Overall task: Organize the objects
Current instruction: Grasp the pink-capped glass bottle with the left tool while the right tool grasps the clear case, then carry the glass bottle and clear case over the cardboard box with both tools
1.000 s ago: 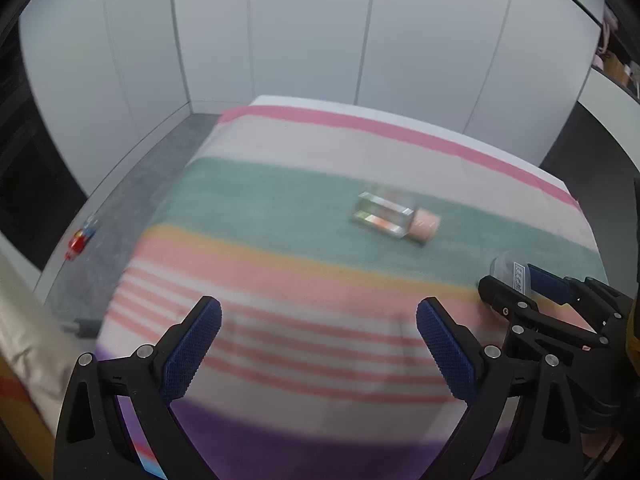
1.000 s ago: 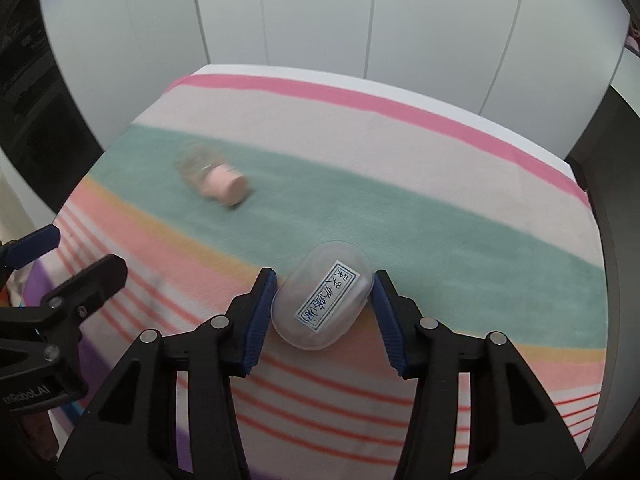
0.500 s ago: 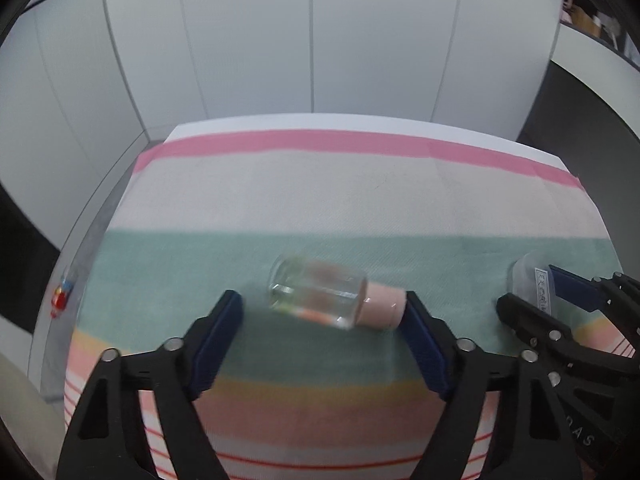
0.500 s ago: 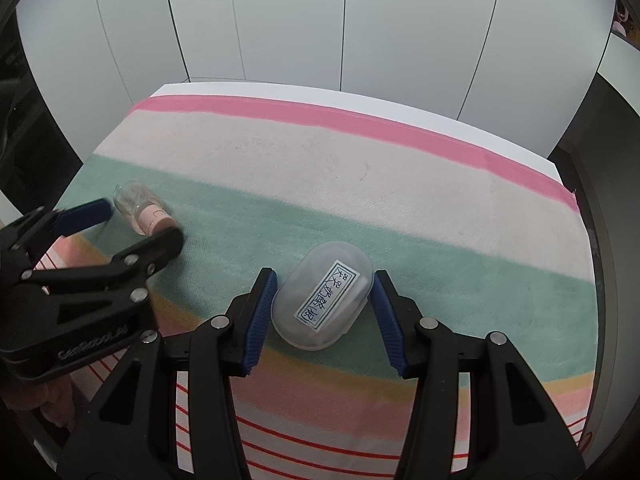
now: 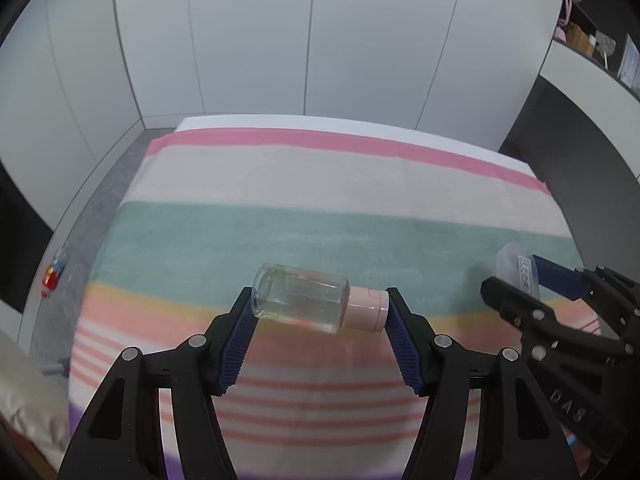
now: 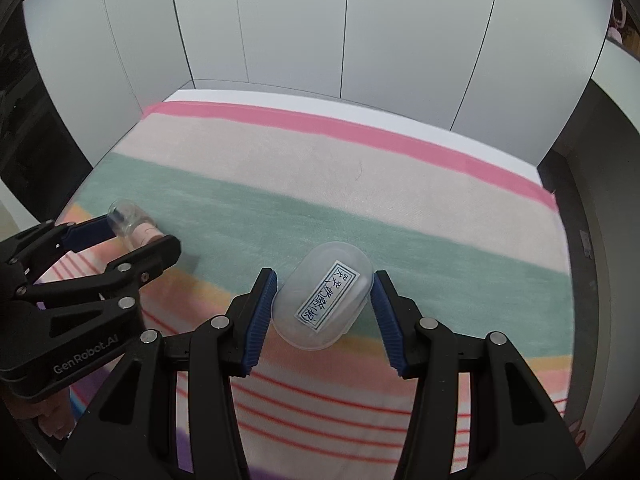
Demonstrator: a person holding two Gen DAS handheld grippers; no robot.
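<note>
Clear plastic bottle with pink cap (image 5: 316, 305) sits end-to-end in left gripper (image 5: 320, 316), fingers just closed on base and cap, over striped worktop (image 5: 320, 184). Light, slick, rigid; may pivot. Right gripper (image 6: 323, 307) clamps translucent oval labelled box (image 6: 323, 305).

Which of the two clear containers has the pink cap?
The clear bottle lying sideways between the left tongs, pink cap to the right. The other, an oval case in the right tongs, carries a handwritten label and no cap.
</note>
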